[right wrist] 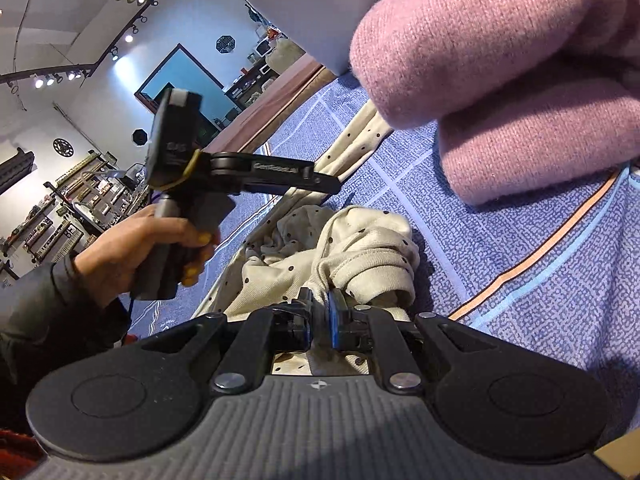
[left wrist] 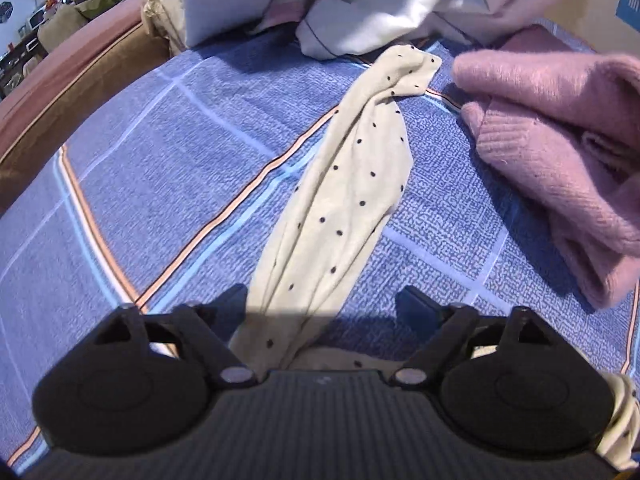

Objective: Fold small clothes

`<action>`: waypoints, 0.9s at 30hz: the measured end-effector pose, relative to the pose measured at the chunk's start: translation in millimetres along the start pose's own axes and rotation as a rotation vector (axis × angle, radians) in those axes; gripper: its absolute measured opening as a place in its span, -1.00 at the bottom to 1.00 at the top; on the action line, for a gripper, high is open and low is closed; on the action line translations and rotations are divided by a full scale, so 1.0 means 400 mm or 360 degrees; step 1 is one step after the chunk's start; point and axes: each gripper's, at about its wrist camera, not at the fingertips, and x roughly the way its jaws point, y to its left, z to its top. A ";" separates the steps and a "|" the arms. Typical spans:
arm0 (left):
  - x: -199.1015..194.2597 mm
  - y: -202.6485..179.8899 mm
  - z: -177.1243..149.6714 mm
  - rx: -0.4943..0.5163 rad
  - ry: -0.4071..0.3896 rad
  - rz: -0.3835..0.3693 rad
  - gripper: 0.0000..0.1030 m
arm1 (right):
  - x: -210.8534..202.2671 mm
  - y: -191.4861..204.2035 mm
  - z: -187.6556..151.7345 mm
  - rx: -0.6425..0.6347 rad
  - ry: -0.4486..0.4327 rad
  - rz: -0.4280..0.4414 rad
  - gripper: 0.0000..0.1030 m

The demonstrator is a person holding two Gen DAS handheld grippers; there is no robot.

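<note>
1. Far left, right wrist view: my left hand (right wrist: 132,252) w/ a dark sleeve holds the left gripper (right wrist: 334,185) by its handle. Its fingers point right, tips above the long stretch of the dotted cream garment (right wrist: 360,248).
2. Left gripper from its own cam (left wrist: 326,300): jaws stand apart, not pinching. The cream cloth runs between them, lying against the left finger (left wrist: 234,300); the right finger (left wrist: 414,304) is clear of it.
3. The garment (left wrist: 352,184) is twisted into a long strip on the blue plaid bed cover (left wrist: 160,152). It runs from under the left gripper to a bunched end at the far side, near the pale clothes pile (left wrist: 380,20).
4. Centre, right wrist view: the right gripper (right wrist: 320,314) is clamped on the near, bunched-up end of the same garment. Blue pads almost together, cream fabric squeezed between them & spilling over both sides.
5. Right: a pink knit sweater (left wrist: 560,140) lies folded on the cover, just right of the cream strip, apart from it in the left cam. In the right cam it fills the upper right (right wrist: 520,80); its near-left edge overlaps the strip in that view — can't tell if touching.
6. Far left bkgd: a brown-and-pink bed edge (left wrist: 60,92).
</note>
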 end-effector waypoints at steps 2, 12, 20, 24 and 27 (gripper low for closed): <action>0.003 0.002 0.001 -0.0067 -0.0012 0.0027 -0.68 | -0.010 0.000 -0.003 0.0005 -0.0006 -0.0004 -0.67; -0.251 0.530 -0.088 -0.0805 -0.0354 0.0539 -0.82 | -0.020 -0.003 0.008 -0.0026 -0.0027 -0.0020 -0.67; -0.529 0.936 -0.335 -0.1269 -0.0355 0.1044 -0.76 | 0.037 0.041 0.046 -0.0127 -0.0029 0.0025 -0.43; -0.518 0.895 -0.349 -0.1162 -0.0311 0.0751 0.49 | 0.069 0.072 0.067 -0.0154 -0.0051 0.0025 -0.11; -0.420 0.749 -0.306 -0.0907 -0.0199 0.0389 0.68 | 0.077 0.084 0.079 -0.0191 -0.0075 -0.0016 0.08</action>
